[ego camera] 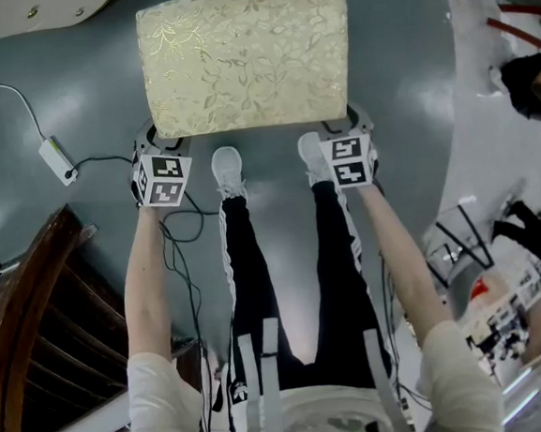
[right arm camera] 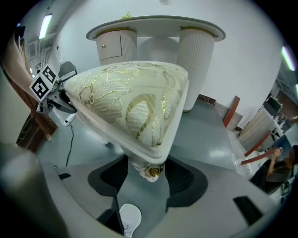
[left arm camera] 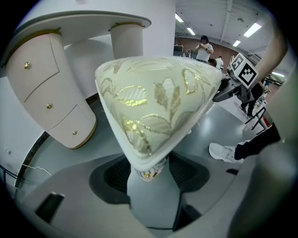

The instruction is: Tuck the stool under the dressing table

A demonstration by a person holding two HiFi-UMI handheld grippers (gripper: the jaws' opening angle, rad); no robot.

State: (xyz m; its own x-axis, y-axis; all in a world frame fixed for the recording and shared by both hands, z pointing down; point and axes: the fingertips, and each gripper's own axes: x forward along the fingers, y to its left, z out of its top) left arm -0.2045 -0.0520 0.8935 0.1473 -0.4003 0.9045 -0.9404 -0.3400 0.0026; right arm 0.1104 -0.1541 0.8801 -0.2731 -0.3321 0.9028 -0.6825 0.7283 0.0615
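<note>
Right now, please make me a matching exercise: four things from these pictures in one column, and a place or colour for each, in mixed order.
Things:
1 stool
2 table
3 left hand-held gripper
4 right hand-held gripper

Place or colour:
A white, gold knobs
B at the stool's near right corner
C cream, gold leaves
D at the stool's near left corner

Pairs: 1-C, 2-A, 3-D, 4-B

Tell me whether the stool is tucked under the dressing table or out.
Out: the stool stands on open floor before the dressing table.
</note>
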